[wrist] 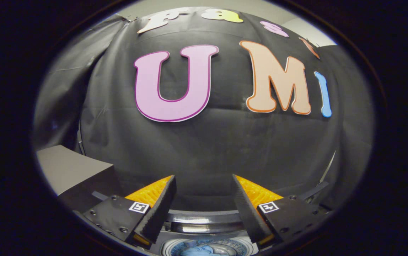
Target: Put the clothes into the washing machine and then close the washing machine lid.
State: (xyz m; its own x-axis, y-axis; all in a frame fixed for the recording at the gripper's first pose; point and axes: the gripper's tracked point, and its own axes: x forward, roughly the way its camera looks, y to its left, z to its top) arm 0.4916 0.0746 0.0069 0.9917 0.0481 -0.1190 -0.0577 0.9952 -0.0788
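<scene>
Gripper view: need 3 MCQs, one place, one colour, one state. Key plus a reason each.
1. Where is the washing machine drum relative to the gripper?
A. Below, between the fingers
B. On the grey box
C. Hanging on the black cloth wall

2. What colour is the clothing seen in the drum?
A. Red
B. Blue
C. Yellow

3. What are the gripper's fingers doing?
A. Shut on the clothing
B. Shut on the drum rim
C. Open, holding nothing

Key: 1 A, the drum opening shows low down in the gap between the fingers. 2 B, a blue fabric lump lies inside the drum. 3 C, a wide gap separates the fingers and nothing sits between them.
</scene>
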